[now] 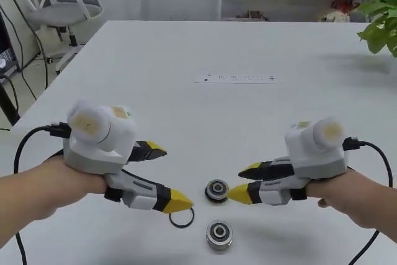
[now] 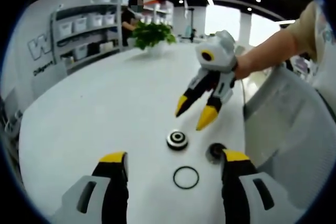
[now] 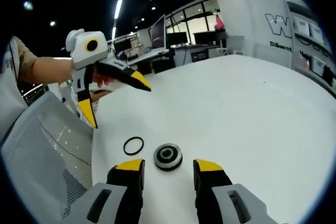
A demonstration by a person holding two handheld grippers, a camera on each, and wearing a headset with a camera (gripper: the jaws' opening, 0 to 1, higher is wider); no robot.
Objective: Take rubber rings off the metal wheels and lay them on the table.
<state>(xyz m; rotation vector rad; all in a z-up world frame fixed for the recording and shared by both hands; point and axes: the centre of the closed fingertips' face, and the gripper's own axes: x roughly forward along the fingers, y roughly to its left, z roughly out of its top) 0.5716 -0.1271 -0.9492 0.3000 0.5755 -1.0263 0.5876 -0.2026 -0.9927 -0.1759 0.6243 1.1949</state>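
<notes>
The right gripper (image 1: 238, 183) has its jaws apart, with the tips just beside a wheel (image 1: 217, 189) that lies flat on the table (image 1: 205, 48). The left gripper (image 1: 170, 175) is wide open on the other side of this wheel. One loose ring (image 1: 181, 217) and a second wheel (image 1: 219, 234) lie near this wheel, on the person's side. The ring looks thin, soft and stretchy. The wheel is probably hard and slides easily, so it is better to pinch at the dark rim.
</notes>
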